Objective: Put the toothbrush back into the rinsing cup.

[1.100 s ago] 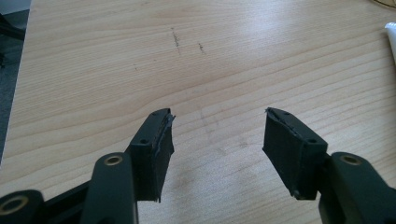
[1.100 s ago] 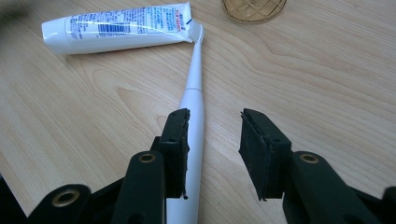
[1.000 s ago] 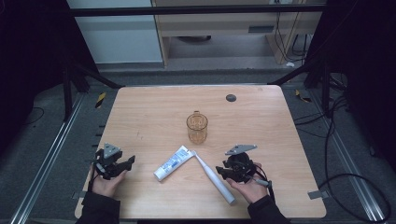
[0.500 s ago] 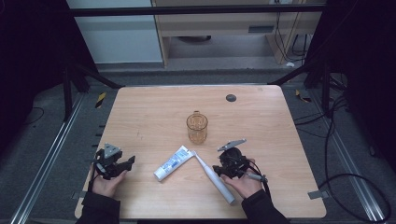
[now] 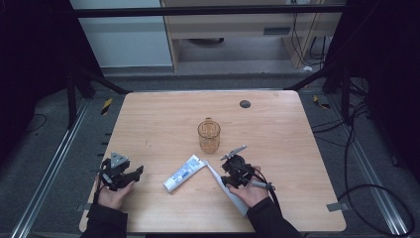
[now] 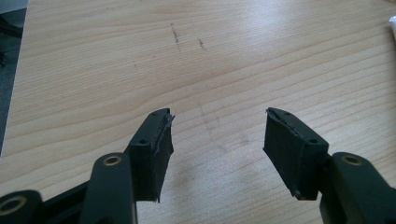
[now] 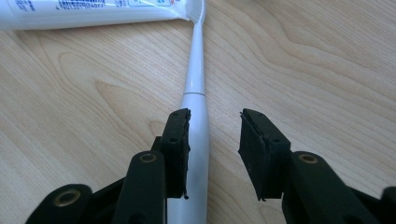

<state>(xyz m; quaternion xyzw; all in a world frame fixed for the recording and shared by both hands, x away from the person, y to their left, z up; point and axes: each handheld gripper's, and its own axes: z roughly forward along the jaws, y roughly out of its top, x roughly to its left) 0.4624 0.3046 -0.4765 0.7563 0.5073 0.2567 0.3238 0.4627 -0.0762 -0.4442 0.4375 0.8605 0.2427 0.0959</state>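
My right gripper (image 7: pixel 212 154) sits low over the desk (image 5: pixel 297 144) with its fingers (image 7: pixel 177 149) spread apart, and nothing is clamped between them. In the right gripper view the white toothbrush (image 7: pixel 196 88) lies lengthwise in that gap, its thick handle running just beside the left-hand finger, close enough that I cannot tell whether they touch; the other finger stands clear of it, with bare wood between. Beyond the fingertips the toothbrush narrows toward its head, which reaches the flat end of the white toothpaste tube (image 7: pixel 93 11) lying crosswise ahead of the fingers. From the high view I see the same gripper (image 5: pixel 233 171) over the toothbrush (image 5: pixel 218 179), my right hand (image 5: pixel 247 191) behind it, and the toothpaste tube (image 5: pixel 184 172) just off the fingers to the left. An amber glass mug (image 5: pixel 209 135) stands upright farther ahead of those fingers, apart from both the tube and the brush.

My left gripper (image 6: pixel 217 140) also has its fingers (image 6: pixel 156 149) wide open and holding nothing; only plain wood grain with a few faint dark scuffs lies between and beyond them. In the high view it (image 5: pixel 130 174) rests near the desk's left front corner in my left hand (image 5: pixel 114 193), fingers pointing toward the tube but well apart from it. A small dark round disc (image 5: pixel 244 104) lies far ahead, near the back edge of the desk.
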